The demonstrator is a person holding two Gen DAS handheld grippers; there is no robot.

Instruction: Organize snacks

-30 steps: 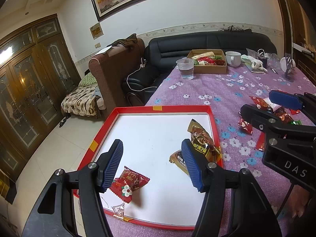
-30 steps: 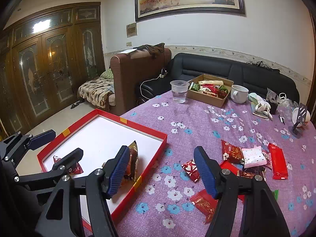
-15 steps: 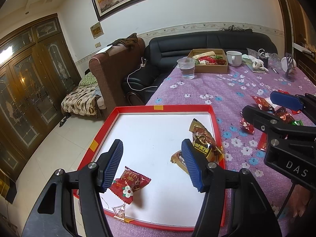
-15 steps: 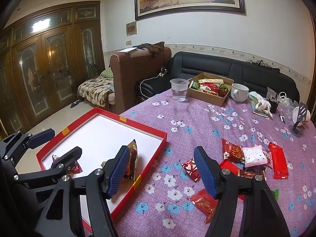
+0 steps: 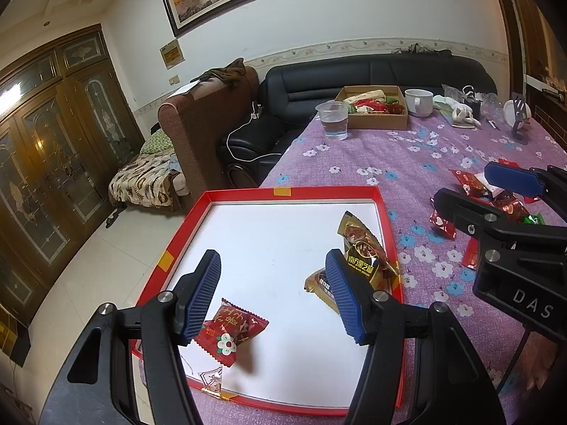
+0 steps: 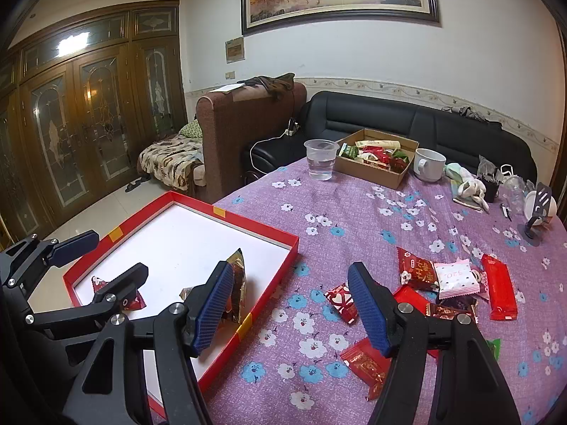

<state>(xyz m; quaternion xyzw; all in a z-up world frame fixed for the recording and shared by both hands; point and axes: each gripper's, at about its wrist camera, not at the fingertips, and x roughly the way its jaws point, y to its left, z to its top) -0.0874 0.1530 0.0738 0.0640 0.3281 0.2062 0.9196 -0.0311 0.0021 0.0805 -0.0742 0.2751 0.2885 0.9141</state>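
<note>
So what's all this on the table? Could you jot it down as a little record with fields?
Container: red tray, white inside
In the tray: red flower-print candy; gold-brown packets
Loose on the purple cloth: pile of red and pink snacks
Left gripper: open, empty, over the tray
Right gripper: open, empty, over the cloth
Far end: cardboard box, plastic cup, white mug

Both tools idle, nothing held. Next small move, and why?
Probably lower the right tool onto the red heart-print snack between its open fingers and close. Both tools are empty; the red tray holds only a few packets, while loose snacks lie on the purple cloth. The left tool hovers open over the tray.
</note>
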